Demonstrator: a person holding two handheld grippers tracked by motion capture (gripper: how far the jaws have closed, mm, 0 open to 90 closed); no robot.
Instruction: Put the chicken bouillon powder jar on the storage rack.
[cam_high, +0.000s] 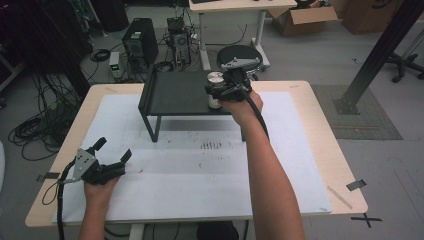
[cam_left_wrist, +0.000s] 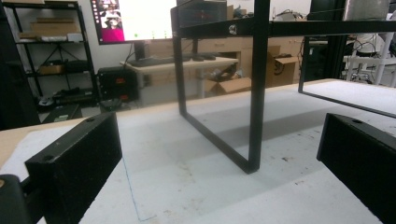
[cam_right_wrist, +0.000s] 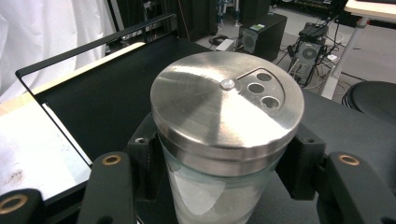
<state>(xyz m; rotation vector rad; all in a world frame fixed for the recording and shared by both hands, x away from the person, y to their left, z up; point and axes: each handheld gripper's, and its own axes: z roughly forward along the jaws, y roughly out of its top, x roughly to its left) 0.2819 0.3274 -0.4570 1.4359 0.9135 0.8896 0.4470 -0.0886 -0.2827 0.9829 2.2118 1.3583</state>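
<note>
A glass shaker (cam_high: 215, 80) with a steel lid (cam_right_wrist: 226, 107) pierced by three holes stands upright at the right front corner of a black metal shelf (cam_high: 175, 92). My right gripper (cam_high: 216, 94) is shut on its glass body, one jaw on each side just under the lid, as the right gripper view (cam_right_wrist: 222, 186) shows. Whether the shaker's base touches the shelf top (cam_right_wrist: 107, 93) is hidden. My left gripper (cam_high: 115, 149) lies low at the table's front left, open and with nothing in it. In the left gripper view (cam_left_wrist: 219, 163) it faces the shelf's front leg (cam_left_wrist: 258, 93).
A white sheet (cam_high: 190, 170) covers most of the wooden table (cam_high: 320, 130). Dark specks (cam_high: 211, 145) mark the sheet in front of the shelf. A black stool (cam_high: 240, 52) stands just beyond the table, with computer towers (cam_high: 140, 42) and cables on the floor.
</note>
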